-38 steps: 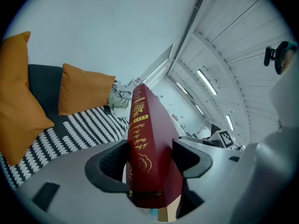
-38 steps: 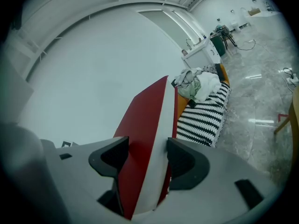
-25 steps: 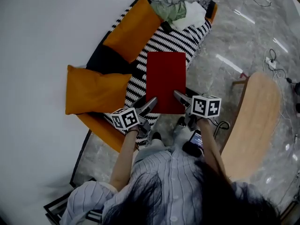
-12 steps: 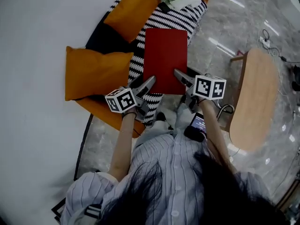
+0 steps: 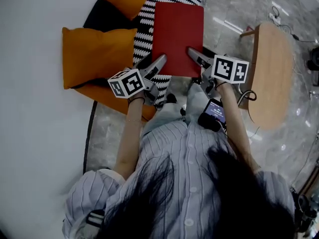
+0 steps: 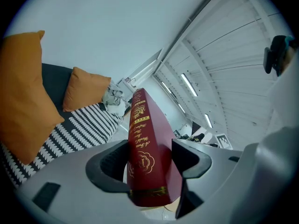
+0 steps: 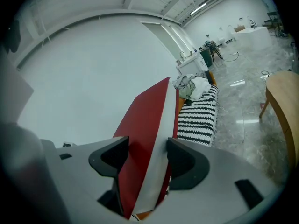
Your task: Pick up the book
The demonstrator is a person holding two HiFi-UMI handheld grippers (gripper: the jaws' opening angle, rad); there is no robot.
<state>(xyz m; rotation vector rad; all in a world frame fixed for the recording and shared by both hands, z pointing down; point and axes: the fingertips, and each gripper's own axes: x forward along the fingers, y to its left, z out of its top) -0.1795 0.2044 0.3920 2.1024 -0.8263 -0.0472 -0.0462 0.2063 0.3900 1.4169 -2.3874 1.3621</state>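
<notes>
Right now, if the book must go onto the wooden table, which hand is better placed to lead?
Right, likely. The left tongs and right tongs both clamp the book at its near edge, but the table lies beside the right one; the left hangs over the sofa.

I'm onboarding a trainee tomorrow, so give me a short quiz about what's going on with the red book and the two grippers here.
1. True or false: the left gripper and the right gripper are both clamped on the red book.
2. Which part of the book sits between the left gripper's jaws? A the gold-lettered spine; B the white page edge; C a loose page.
3. What colour are the cushions on the striped sofa?
Key: 1 true; 2 A; 3 orange.
</notes>
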